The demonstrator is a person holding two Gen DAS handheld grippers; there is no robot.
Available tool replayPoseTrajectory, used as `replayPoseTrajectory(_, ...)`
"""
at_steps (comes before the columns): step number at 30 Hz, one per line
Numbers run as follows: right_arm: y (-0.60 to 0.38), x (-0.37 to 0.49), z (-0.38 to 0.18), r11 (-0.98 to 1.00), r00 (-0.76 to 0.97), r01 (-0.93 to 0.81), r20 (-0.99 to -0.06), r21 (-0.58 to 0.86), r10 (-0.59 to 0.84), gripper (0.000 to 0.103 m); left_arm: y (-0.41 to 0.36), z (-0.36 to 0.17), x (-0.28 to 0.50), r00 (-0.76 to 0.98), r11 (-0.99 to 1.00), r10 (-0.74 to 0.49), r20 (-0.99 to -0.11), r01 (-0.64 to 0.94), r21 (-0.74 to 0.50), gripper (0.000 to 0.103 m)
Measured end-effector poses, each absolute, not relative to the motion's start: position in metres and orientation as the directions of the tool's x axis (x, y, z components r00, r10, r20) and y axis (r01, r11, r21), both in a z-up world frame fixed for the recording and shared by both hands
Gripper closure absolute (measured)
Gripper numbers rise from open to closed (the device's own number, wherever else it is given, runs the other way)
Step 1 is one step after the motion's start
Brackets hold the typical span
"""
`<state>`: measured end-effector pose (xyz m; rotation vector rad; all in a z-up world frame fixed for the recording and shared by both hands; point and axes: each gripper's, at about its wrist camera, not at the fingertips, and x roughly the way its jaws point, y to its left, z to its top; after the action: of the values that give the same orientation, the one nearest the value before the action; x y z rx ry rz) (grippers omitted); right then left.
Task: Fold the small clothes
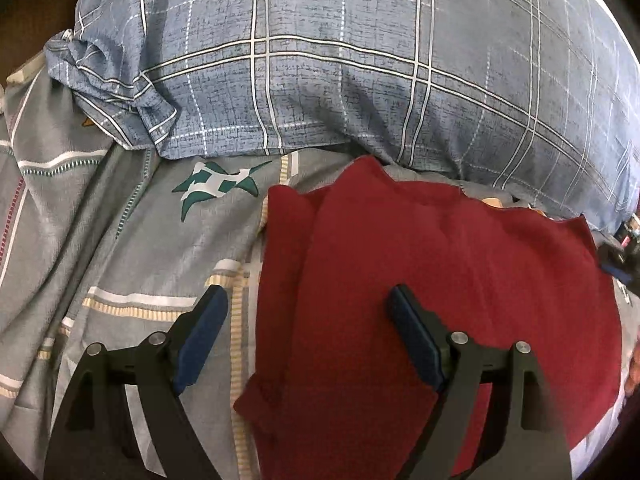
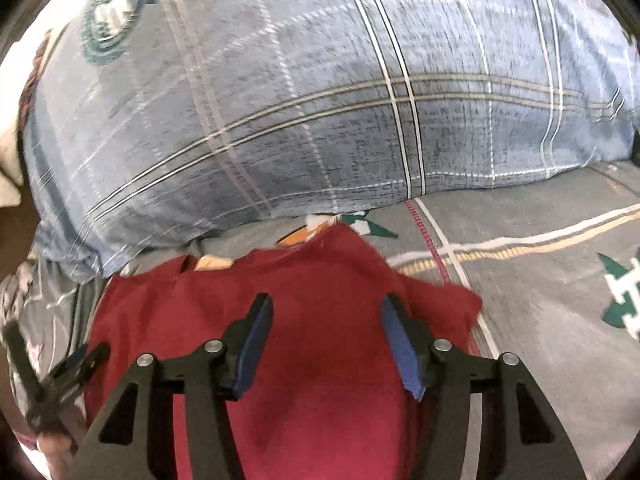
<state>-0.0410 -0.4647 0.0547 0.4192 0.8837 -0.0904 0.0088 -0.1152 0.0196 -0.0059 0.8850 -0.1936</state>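
Note:
A dark red garment (image 1: 440, 272) lies spread on the grey patterned bedsheet (image 1: 120, 240), with a fold along its left side. My left gripper (image 1: 308, 300) is open and empty, hovering over the garment's left edge; its left finger is over the sheet, its right finger over the cloth. In the right wrist view the same red garment (image 2: 320, 360) lies under my right gripper (image 2: 326, 308), which is open and empty above the garment's right part. The left gripper (image 2: 60, 376) shows at the lower left of that view.
A large blue plaid pillow (image 1: 340, 72) lies just behind the garment; it also fills the top of the right wrist view (image 2: 300, 100). The grey sheet (image 2: 540, 280) with teal star prints stretches to the right. The right gripper (image 1: 620, 256) shows at the right edge.

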Motion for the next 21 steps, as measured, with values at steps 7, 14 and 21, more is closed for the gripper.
replayPoseTrajectory(7,-0.435,-0.105,0.060,0.957,0.617,0.176,-0.784,0.229,0.074,0.041,-0.116,0.020,0.008,0.617,0.983,-0.170,-0.768,0.162,-0.087,0.019)
replayPoseTrajectory(14,-0.433,-0.117,0.041,0.966,0.568,0.209,-0.823,0.152,0.007,0.041,-0.115,0.019,0.007,0.617,0.983,-0.170,-0.768,0.159,-0.089,0.019)
replayPoseTrajectory(21,-0.414,-0.145,0.063,0.968,0.617,0.160,-0.785,0.192,0.054,0.040,-0.115,0.021,0.005,0.618,0.983,-0.168,-0.768,0.165,-0.083,0.019)
